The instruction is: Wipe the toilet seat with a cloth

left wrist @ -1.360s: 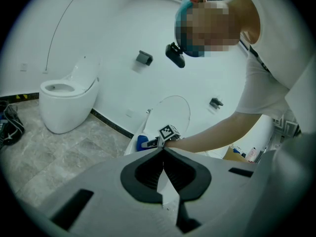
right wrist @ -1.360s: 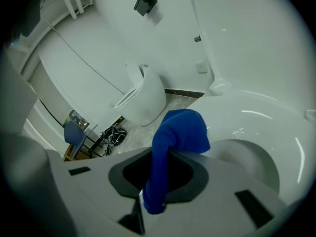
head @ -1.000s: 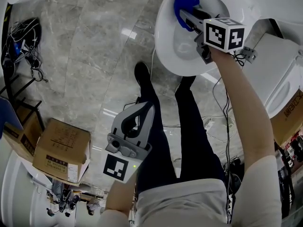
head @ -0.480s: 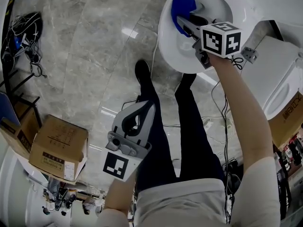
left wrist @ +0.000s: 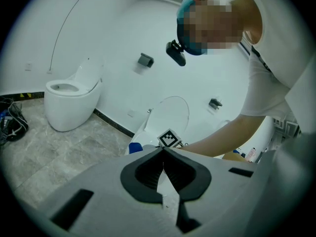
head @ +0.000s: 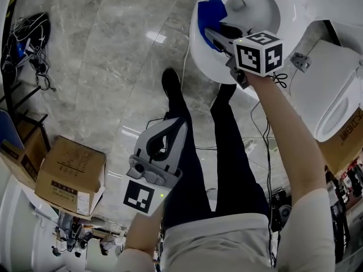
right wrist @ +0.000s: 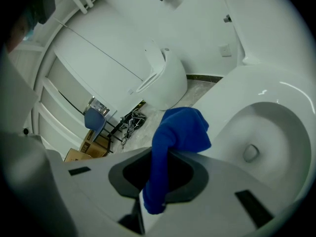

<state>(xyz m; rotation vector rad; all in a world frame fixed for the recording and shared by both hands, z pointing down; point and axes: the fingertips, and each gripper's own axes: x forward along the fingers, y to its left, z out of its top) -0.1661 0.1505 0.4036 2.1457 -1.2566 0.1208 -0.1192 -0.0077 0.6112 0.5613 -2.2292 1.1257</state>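
Observation:
A white toilet seat (head: 199,55) rings an open bowl at the top of the head view. My right gripper (head: 211,32) is shut on a blue cloth (head: 209,13), which rests against the seat's left rim. In the right gripper view the blue cloth (right wrist: 177,137) bunches out between the jaws above the seat (right wrist: 276,83). My left gripper (head: 170,130) hangs low over the person's legs, away from the toilet. Its jaws meet with nothing between them, and the left gripper (left wrist: 163,154) points toward the toilet (left wrist: 163,120) and the right arm.
Cardboard boxes (head: 69,175) stand at the left on the grey marble floor, with a tangle of cables (head: 28,52) beyond. A raised lid (head: 332,95) lies right of the bowl. A second toilet (left wrist: 69,102) stands by the wall. Thin cables (head: 261,152) trail near the person's feet.
My right gripper has slid the blue cloth leftward and downward along the seat's left rim. The left gripper has stayed in place.

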